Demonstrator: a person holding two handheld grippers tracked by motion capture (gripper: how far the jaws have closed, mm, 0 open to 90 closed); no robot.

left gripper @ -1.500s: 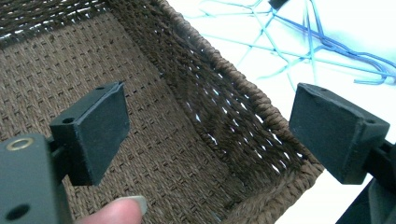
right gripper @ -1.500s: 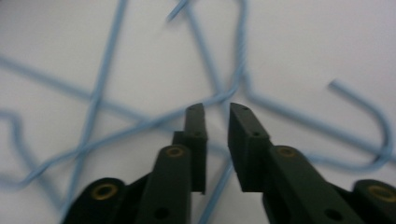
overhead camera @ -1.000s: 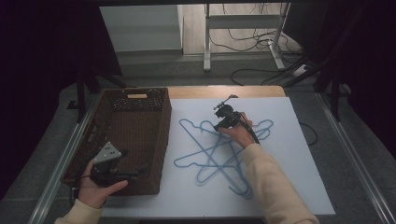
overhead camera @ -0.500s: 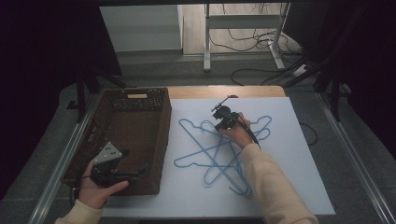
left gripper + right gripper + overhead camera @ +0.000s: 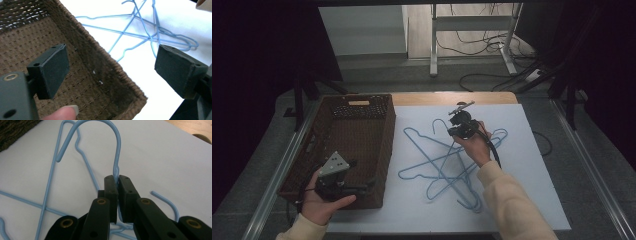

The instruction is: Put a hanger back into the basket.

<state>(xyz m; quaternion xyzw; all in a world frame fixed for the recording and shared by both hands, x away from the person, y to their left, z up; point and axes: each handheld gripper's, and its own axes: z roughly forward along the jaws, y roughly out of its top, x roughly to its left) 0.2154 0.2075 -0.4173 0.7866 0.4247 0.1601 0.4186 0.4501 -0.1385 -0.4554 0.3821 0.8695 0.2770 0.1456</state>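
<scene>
**Right Gripper Clamped on Hanger Neck; Left Gripper Spread at Basket Corner**

Container: a brown woven basket point(image 5: 354, 145) sits on the left part of the table, its long side running along the edge of the white table sheet point(image 5: 532, 170). The interior that can be seen holds nothing. In the left gripper view, the near corner of the basket wall point(image 5: 117, 72) lies between the two jaws.

Surroundings: a heap of blue wire hangers point(image 5: 447, 167) lies crossed and overlapping on the sheet, just right of the basket. Several wires pass over one another, so the gripped hanger is interlaced with its neighbours. A loose hook end point(image 5: 166, 201) lies just beside the right jaw.

Right gripper point(image 5: 460, 124): held over the far part of the heap, with the forearm entering from the lower right. Its jaws have just been closing and now pinch the neck of the held hanger point(image 5: 115, 171), directly below the hook. The hook curves up and over, clear of the sheet.

Left gripper point(image 5: 334, 175): held at the basket's near end, with the hand underneath it. The jaws stand wide apart and grip nothing.
</scene>
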